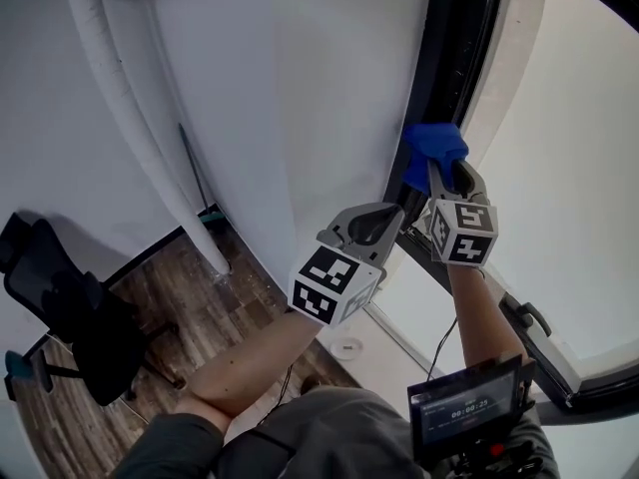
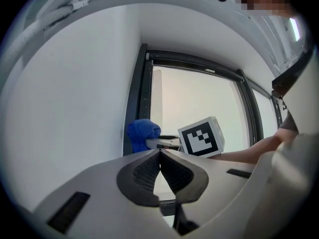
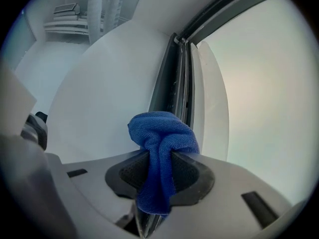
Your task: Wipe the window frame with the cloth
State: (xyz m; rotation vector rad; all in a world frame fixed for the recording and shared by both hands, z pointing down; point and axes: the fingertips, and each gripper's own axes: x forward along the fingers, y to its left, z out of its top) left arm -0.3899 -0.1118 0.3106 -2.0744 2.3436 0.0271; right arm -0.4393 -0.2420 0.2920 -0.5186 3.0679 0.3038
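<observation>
Blue cloth (image 1: 434, 148), bunched, at the dark window frame (image 1: 451, 58) beside the white wall (image 1: 300, 88). Right gripper (image 3: 158, 169): jaws pinch the cloth's middle, with its bunched end past the tips. Left gripper (image 2: 159, 156): jaws pressed together on nothing, just beside the right gripper.

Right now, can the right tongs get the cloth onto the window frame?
Probably yes. The right tongs are shut on the cloth, whose bunched end pokes out ahead toward the dark window frame, and nothing stands between them.
</observation>
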